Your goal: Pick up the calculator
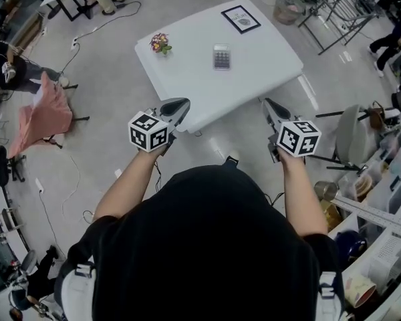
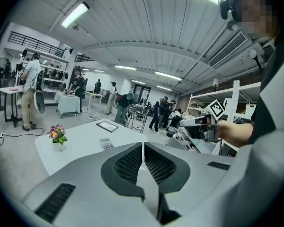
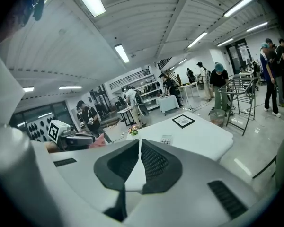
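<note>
- The calculator (image 1: pixel 221 57) lies flat on the white table (image 1: pixel 267 59), about in its middle and keys up. Nothing touches it.
- From both grippers it lies ahead and inward. The left gripper (image 1: pixel 177 105) has it forward and to its right, and the right gripper (image 1: pixel 269 105) has it forward and to its left.
- Its long axis runs away from the person, almost in line with the direction of reach. I judge that jaws coming straight in would close across its short sides.
- Both grippers are at the near edge of the table, well apart from the calculator. They look about equally far from it, so I cannot tell which hand is nearer.
- In the left gripper view the jaws are pressed together along 1 line, with nothing between them.
- In the right gripper view the jaws also meet at the tips and are empty. Whichever gripper takes the calculator must open first.
- 1 small flower pot (image 1: pixel 161 44) stands near the far left corner of the table and holds pink and yellow flowers. It is well apart from the calculator.
- 1 framed picture (image 1: pixel 240 19) lies flat beyond the calculator, near the far edge.
- 1 waste bin (image 1: pixel 289 7) stands on the floor past the table. What is inside it is too small to tell.
</note>
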